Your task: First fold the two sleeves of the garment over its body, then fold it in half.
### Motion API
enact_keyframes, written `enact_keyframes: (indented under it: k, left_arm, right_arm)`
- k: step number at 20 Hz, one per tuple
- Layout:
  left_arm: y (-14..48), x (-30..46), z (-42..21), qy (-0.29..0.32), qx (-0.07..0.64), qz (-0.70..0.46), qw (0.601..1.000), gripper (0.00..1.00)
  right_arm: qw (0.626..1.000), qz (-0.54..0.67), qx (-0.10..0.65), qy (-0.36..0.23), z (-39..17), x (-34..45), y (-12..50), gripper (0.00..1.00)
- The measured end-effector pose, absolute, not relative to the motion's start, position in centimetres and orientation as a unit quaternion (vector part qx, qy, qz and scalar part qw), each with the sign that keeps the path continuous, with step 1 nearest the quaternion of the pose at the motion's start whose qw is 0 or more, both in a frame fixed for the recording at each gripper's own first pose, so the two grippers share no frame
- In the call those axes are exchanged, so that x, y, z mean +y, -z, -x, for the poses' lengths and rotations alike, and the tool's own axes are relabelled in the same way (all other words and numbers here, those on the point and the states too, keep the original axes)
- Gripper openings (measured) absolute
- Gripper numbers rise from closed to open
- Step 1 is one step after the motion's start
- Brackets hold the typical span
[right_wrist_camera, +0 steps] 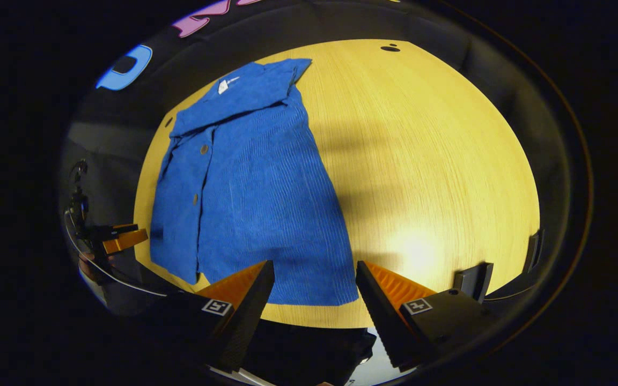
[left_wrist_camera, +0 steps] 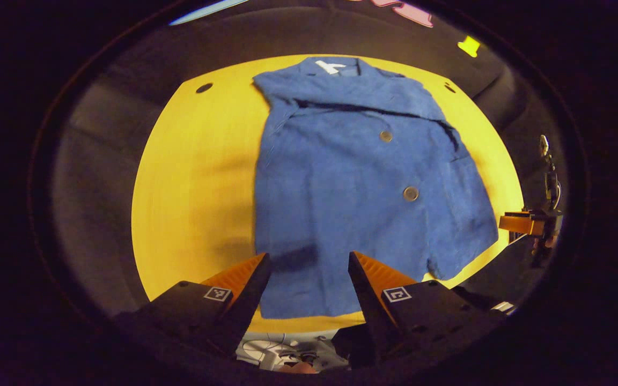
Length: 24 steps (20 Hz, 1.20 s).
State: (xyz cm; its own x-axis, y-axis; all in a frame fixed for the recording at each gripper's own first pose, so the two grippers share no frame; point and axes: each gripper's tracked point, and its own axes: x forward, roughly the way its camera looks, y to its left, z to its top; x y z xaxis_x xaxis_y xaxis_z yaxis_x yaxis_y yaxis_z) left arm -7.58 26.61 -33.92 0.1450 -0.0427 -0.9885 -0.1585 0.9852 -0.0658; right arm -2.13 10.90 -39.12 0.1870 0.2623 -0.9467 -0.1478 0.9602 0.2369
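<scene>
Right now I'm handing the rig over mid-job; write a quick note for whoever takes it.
Left tongs: open, holding nothing, above the shirt's near hem.
Right tongs: open, holding nothing, also at the near hem.
Blue shirt lies flat on the yellow table, collar at the far side, buttons up.
Done: both sleeves appear folded in over the body.
Left: fold the shirt in half, likely hem up to collar.

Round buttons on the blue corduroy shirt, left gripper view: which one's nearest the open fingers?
The lower round button, mid-body on the blue corduroy shirt; the other button sits higher, toward the collar.
</scene>
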Motion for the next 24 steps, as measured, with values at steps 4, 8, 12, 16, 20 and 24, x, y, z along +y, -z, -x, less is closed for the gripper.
enact_keyframes:
  k: [4, 8, 12, 16, 20, 24]
  left_arm:
    - [36.6, 27.5, 11.1, -0.066, 0.679, 0.128, 0.72, 0.85]
    - [37.5, 27.2, 11.8, -0.068, 0.691, 0.117, 0.71, 0.85]
    - [38.3, 27.3, 11.4, -0.069, 0.695, 0.107, 0.707, 0.86]
    - [38.2, 27.3, 11.6, -0.069, 0.699, 0.105, 0.704, 0.86]
    - [37.5, 25.6, 10.8, -0.049, 0.696, 0.146, 0.701, 0.46]
    - [37.3, 26.2, 9.1, -0.039, 0.673, 0.132, 0.727, 0.07]
  right_arm:
    - [0.752, -0.012, 0.648, -0.122, 4.0, 10.2, 40.5, 0.99]
    - [0.737, 0.008, 0.667, -0.108, 5.0, 9.2, 42.1, 0.99]
    - [0.736, 0.021, 0.669, -0.098, 4.9, 9.0, 42.7, 0.96]
    - [0.738, 0.06, 0.666, -0.095, 5.2, 8.7, 43.1, 0.95]
    - [0.727, 0.047, 0.674, -0.127, 6.5, 11.2, 43.2, 0.56]
    - [0.741, 0.003, 0.655, -0.144, 5.3, 12.9, 42.9, 0.07]
